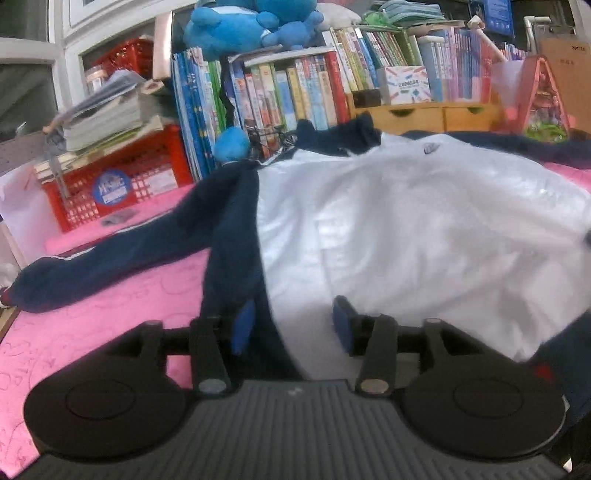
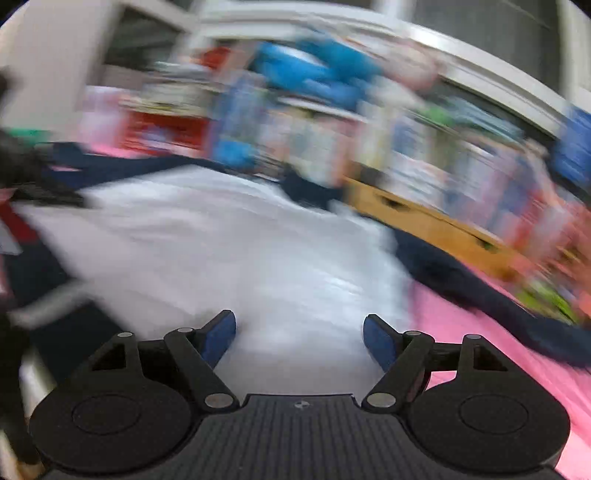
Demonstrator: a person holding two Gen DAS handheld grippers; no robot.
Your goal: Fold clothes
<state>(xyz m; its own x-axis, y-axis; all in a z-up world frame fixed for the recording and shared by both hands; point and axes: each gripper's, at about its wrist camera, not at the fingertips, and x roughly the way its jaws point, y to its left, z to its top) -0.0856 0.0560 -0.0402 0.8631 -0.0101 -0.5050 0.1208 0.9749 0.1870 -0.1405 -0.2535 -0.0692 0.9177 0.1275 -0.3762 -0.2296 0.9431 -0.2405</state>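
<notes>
A white jacket (image 1: pixel 406 229) with navy collar and navy sleeves lies spread on the pink table cover (image 1: pixel 110 314). Its left sleeve (image 1: pixel 122 254) stretches out to the left. My left gripper (image 1: pixel 291 325) is open at the jacket's near hem, its blue pads astride the seam between navy side panel and white body. In the blurred right wrist view, my right gripper (image 2: pixel 299 336) is open just above the jacket's white body (image 2: pixel 229 243), near its right edge. The right navy sleeve (image 2: pixel 480 288) runs away to the right over the pink cover (image 2: pixel 498 354).
A row of books (image 1: pixel 295 92) and blue plush toys (image 1: pixel 251 26) stand behind the jacket. A red basket (image 1: pixel 118 184) with stacked books is at back left. A wooden drawer unit (image 1: pixel 424 114) and a pink pouch (image 1: pixel 543 99) sit at back right.
</notes>
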